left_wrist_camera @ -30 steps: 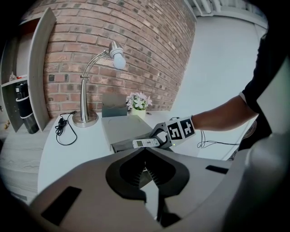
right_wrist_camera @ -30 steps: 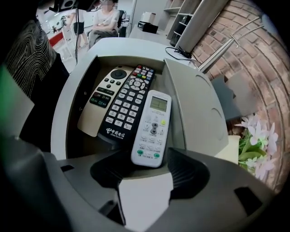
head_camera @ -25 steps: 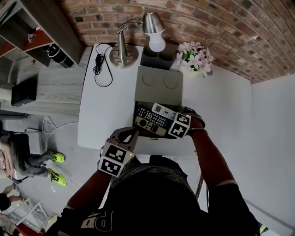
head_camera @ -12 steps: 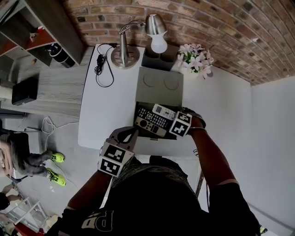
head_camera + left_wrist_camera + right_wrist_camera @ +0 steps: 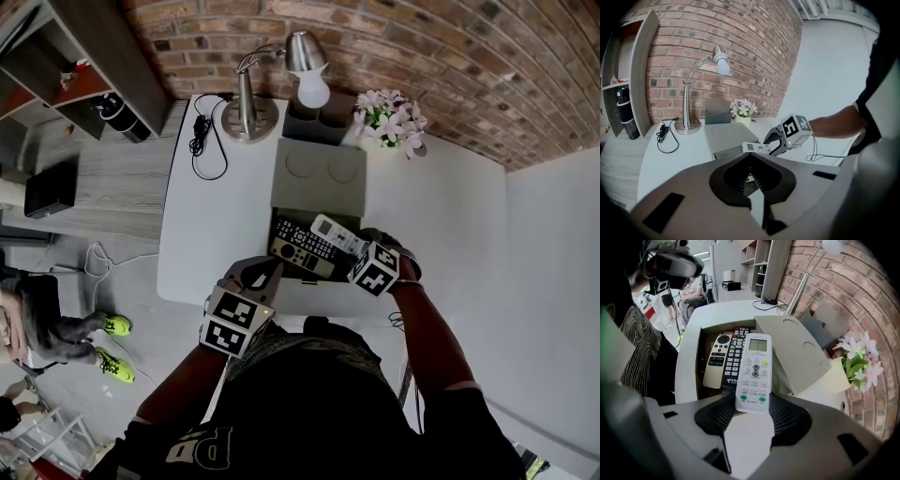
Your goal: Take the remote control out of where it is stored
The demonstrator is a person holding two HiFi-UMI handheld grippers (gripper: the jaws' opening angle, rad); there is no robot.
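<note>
Above the open grey box [image 5: 317, 178], the right gripper [image 5: 354, 251] is clamping 1 white remote control [image 5: 334, 233] over 2 other remotes [image 5: 302, 246], while the left gripper [image 5: 266, 272] is hovering closed, empty.

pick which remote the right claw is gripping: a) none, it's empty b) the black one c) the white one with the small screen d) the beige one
C: in the right gripper view the right claw is shut on the white remote with the small screen, held above the black remote and the beige remote, which lie in the open box.
</note>
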